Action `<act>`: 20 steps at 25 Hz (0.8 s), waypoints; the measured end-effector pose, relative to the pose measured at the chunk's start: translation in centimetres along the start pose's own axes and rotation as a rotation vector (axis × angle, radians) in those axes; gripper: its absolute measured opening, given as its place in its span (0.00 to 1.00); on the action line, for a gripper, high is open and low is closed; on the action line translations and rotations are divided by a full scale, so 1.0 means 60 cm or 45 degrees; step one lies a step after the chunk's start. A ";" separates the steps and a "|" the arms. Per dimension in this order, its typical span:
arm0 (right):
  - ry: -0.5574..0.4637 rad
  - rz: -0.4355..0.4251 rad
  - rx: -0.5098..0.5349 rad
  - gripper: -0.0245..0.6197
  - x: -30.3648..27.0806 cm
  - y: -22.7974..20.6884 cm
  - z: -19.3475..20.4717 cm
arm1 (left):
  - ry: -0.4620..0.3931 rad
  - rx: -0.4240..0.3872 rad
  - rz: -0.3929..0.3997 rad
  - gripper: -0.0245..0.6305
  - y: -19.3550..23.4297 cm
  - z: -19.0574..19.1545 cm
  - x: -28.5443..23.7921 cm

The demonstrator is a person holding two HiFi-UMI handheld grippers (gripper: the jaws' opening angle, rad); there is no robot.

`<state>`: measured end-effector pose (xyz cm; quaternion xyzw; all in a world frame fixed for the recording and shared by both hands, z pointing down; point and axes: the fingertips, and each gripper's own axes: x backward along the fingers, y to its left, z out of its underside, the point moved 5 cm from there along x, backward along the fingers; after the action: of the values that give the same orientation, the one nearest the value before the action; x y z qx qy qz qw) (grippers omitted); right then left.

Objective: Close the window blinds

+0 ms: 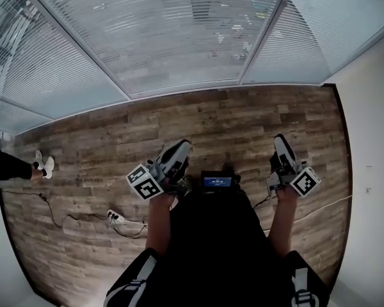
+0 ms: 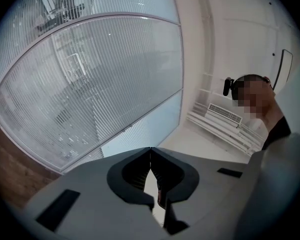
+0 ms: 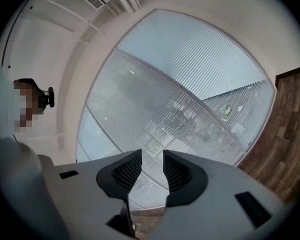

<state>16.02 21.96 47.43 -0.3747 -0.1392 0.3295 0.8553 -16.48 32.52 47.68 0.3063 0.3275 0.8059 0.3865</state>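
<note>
Far wall, head view: window blinds [image 1: 166, 37] lowered over the glass, beyond the wood floor [image 1: 230, 120]; left gripper [image 1: 182, 144] and right gripper [image 1: 280, 138] on the near side, well apart from them.
Left gripper view: jaws closed tip to tip, nothing between; blinds ahead.
Right gripper view: jaws parted, empty; blinds ahead.

Blinds [image 3: 190, 94] ahead of the right gripper [image 3: 152, 156] are pale grey, finely striped; the floor [image 3: 290, 119] rightward is brown-planked. Its pads [image 3: 126, 173] are black.
</note>
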 end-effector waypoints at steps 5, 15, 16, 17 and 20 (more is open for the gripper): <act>0.022 -0.021 0.014 0.25 -0.007 0.018 0.012 | -0.032 0.011 0.007 0.04 -0.002 -0.004 0.015; 0.000 -0.115 0.029 0.25 -0.026 0.031 -0.013 | -0.072 -0.053 -0.007 0.04 -0.026 -0.015 0.016; 0.000 -0.113 0.028 0.25 -0.025 0.030 -0.014 | -0.068 -0.049 -0.012 0.04 -0.025 -0.014 0.015; 0.003 -0.107 0.025 0.25 -0.021 0.027 -0.013 | -0.065 -0.044 -0.015 0.04 -0.025 -0.012 0.014; 0.005 -0.088 0.023 0.25 -0.009 0.018 -0.014 | -0.045 -0.036 -0.011 0.04 -0.030 -0.005 0.004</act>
<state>15.55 21.69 46.05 -0.3625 -0.1472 0.3002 0.8699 -16.05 33.52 46.19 0.3136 0.3106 0.8033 0.3998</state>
